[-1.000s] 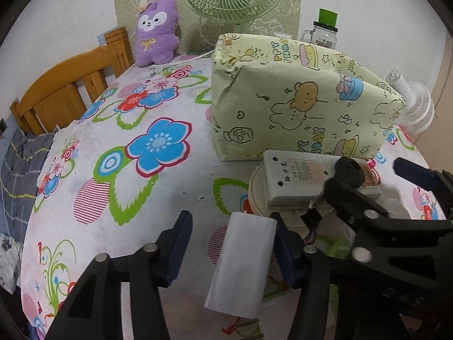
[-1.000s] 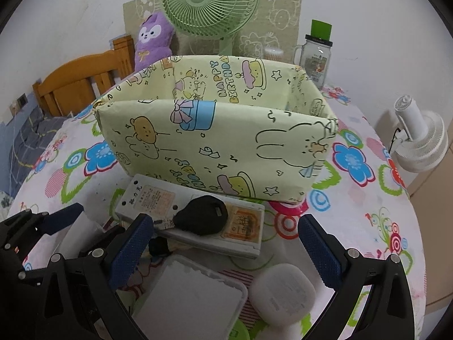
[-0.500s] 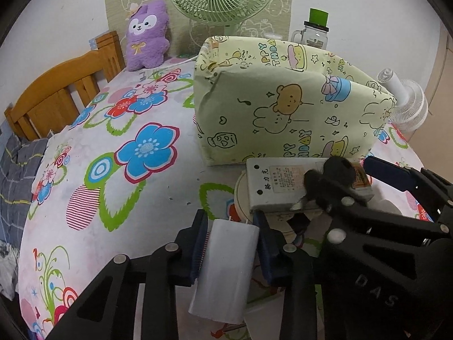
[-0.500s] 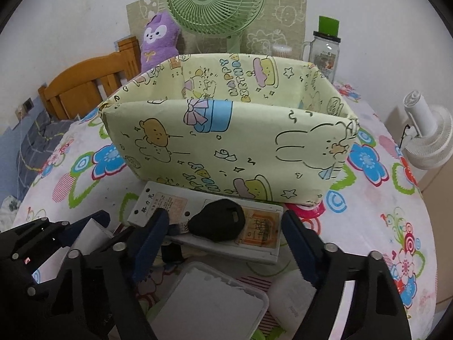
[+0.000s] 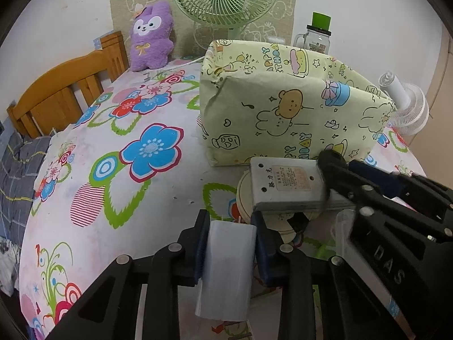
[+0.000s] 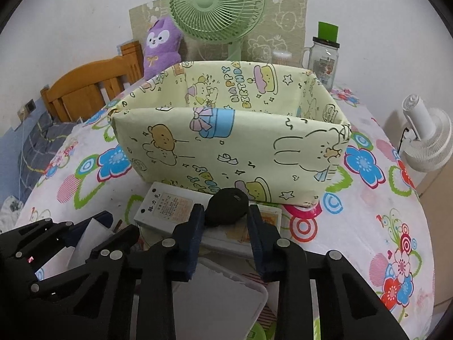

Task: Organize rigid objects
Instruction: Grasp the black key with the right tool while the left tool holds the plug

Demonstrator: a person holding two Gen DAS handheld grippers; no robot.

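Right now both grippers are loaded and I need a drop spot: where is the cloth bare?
Free: the flowered tablecloth between the wooden chair and the yellow box, and right of the box toward the white fan. Crowded: the pile before the box around the grey charger.

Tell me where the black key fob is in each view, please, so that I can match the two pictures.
Left wrist view: the key fob is at the right of centre, on the grey box, partly hidden by the right tongs.
Right wrist view: it is at the centre, low, between the pads of the right tongs.
Shared landmark: the yellow cartoon box just behind it.
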